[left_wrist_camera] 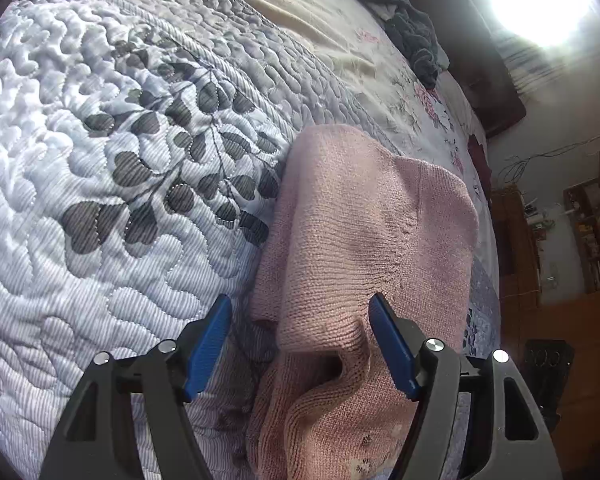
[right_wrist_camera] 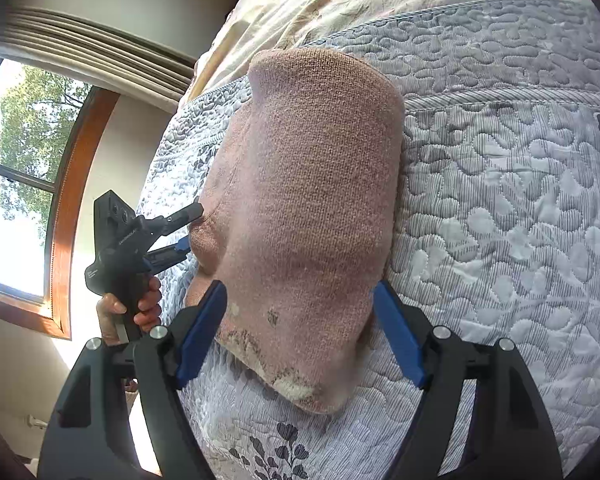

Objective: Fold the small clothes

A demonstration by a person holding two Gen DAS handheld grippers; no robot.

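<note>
A pink knitted garment (left_wrist_camera: 364,224) lies folded on the quilted grey bedspread (left_wrist_camera: 100,160). My left gripper (left_wrist_camera: 300,316) is open, its blue pads (left_wrist_camera: 212,340) standing either side of a raised fold at the garment's near end. The right wrist view shows the same garment (right_wrist_camera: 308,184) as a thick folded bundle. My right gripper (right_wrist_camera: 300,286) is open too and straddles its near end, where a pale patterned patch shows. My left gripper (right_wrist_camera: 192,228), held by a hand (right_wrist_camera: 140,308), has its fingers spread at the bundle's left edge.
A dark heap of clothes (left_wrist_camera: 408,24) lies far off on the cream floral sheet (left_wrist_camera: 340,40). Wooden furniture (left_wrist_camera: 516,240) and shelves stand beyond the bed's edge. A wood-framed window (right_wrist_camera: 72,208) with a curtain is at the left in the right wrist view.
</note>
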